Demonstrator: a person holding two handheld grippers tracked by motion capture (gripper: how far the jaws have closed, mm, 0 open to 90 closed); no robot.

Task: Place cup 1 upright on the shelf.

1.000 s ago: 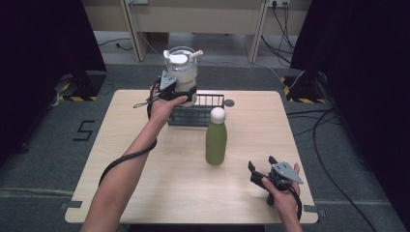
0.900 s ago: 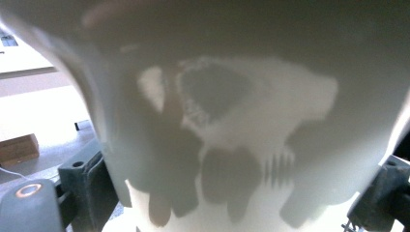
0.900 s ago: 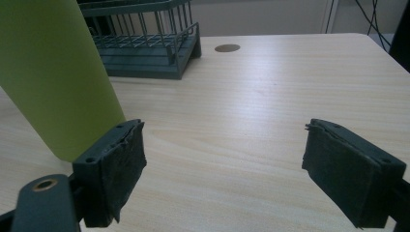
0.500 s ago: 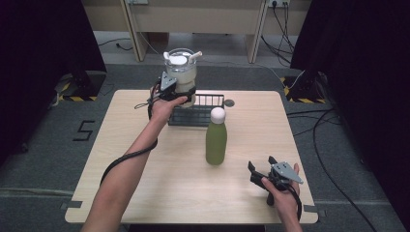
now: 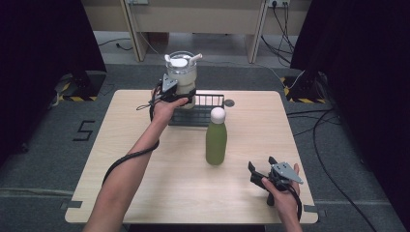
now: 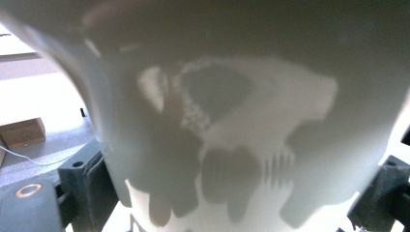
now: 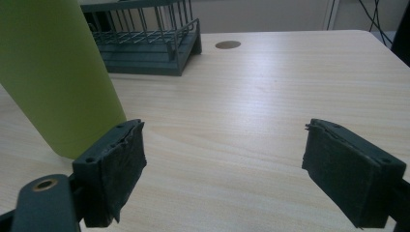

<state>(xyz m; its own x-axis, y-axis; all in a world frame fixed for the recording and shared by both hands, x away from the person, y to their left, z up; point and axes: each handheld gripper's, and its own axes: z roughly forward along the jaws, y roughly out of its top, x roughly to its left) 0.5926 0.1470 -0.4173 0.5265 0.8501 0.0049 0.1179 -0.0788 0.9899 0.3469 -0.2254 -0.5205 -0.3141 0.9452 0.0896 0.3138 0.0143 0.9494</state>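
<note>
My left gripper (image 5: 180,95) is shut on a large translucent jar (image 5: 182,77) with a white lid and holds it in the air over the dark wire rack (image 5: 203,115) at the table's back. In the left gripper view the jar's milky wall (image 6: 232,111) sits between the two fingers (image 6: 87,179). A green bottle (image 5: 216,140) with a white cap stands upright mid-table. My right gripper (image 5: 261,170) rests near the front right edge, open and with nothing in it. In the right gripper view, that gripper (image 7: 227,169) has the green bottle (image 7: 53,72) just beyond its left pad.
The wooden table (image 5: 145,183) has bare room at the front left and the right. A round cable hole (image 5: 229,103) lies beside the rack (image 7: 145,43). Black curtains, floor cables and desk legs surround the table.
The jar in my left gripper has sunk very slightly toward the rack. My right gripper has stayed put.
</note>
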